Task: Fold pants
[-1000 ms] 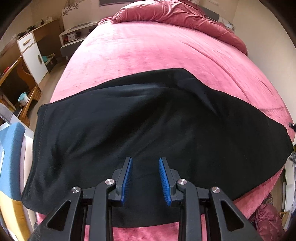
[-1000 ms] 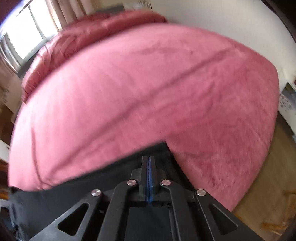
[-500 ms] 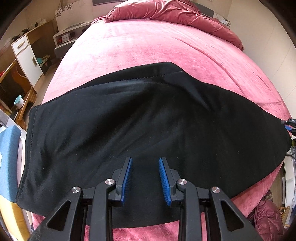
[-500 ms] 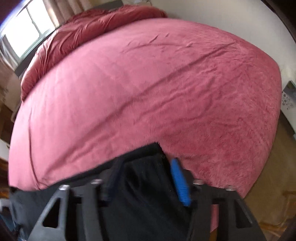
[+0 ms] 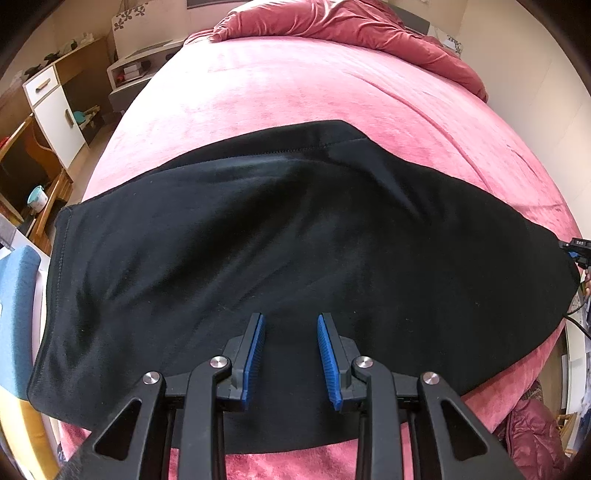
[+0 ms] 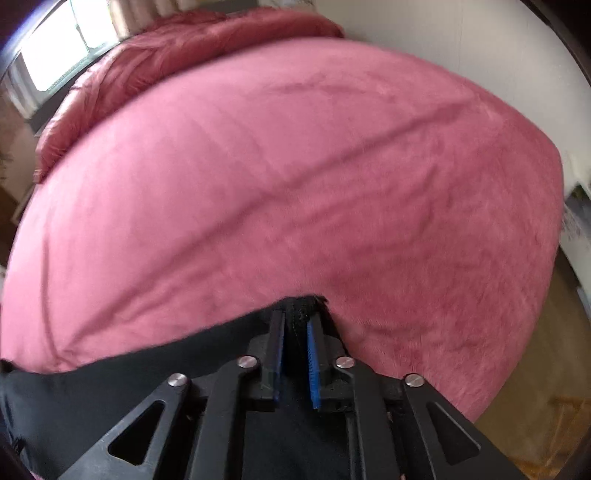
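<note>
Jaws: left gripper [image 5: 290,356] parted over mid-cloth, nothing between. Right gripper [image 6: 295,354] jaws just closing round a bunched corner of the black pants [image 5: 295,240]; pads look near contact, firm clamp can't be told. A sec ago they were shut, then spread wide — reads as re-grip for next fold. Pants lie flat near the pink bed [image 5: 314,92] edge, long axis left–right, hem at left. Beyond: duvet [image 5: 351,26].

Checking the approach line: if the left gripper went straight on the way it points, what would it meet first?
Most likely the black pants spread on the pink bed; the left gripper hangs open over them.
</note>
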A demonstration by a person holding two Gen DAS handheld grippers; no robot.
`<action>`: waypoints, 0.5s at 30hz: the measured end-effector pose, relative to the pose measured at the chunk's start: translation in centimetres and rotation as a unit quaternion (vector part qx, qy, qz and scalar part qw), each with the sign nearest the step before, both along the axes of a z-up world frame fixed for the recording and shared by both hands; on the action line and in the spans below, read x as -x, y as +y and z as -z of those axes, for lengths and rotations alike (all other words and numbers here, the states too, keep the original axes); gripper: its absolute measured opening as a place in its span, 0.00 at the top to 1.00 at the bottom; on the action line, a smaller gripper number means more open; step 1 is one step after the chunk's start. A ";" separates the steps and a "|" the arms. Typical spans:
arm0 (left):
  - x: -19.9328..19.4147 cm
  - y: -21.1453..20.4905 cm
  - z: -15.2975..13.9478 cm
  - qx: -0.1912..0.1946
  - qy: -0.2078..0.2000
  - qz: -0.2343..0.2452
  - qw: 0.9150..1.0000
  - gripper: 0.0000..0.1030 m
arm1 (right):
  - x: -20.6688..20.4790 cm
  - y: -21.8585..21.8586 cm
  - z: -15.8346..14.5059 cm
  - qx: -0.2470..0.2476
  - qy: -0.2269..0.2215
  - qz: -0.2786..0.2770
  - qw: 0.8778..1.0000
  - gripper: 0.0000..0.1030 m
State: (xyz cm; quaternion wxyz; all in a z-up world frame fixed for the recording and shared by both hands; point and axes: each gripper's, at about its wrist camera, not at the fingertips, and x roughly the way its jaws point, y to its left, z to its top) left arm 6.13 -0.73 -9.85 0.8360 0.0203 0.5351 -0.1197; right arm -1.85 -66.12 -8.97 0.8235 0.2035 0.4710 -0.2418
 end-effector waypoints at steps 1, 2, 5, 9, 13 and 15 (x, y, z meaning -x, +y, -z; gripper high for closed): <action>-0.1 0.1 -0.1 0.000 -0.001 0.001 1.000 0.71 | 0.3 -0.2 0.0 -0.006 -0.002 0.005 1.000 0.76; -0.1 0.2 -0.2 0.002 -0.003 0.001 1.000 0.71 | 0.7 -0.4 -0.3 -0.010 -0.005 0.014 1.000 0.62; -0.1 0.6 -0.7 0.011 -0.015 -0.007 1.000 0.71 | 3.4 -1.5 -2.2 -0.023 -0.046 0.054 0.997 0.44; -0.1 0.9 -0.8 0.018 -0.023 -0.010 1.000 0.71 | 9.5 -2.1 -3.2 -0.079 -0.117 0.116 0.983 0.44; 0.1 1.1 -0.5 0.020 -0.020 -0.007 1.000 0.71 | 14.5 -0.5 -0.5 -0.168 -0.163 0.165 0.958 0.44; 0.3 1.1 -0.5 0.020 -0.020 -0.004 1.000 0.71 | 15.5 0.5 1.6 -0.212 -0.182 0.174 0.944 0.42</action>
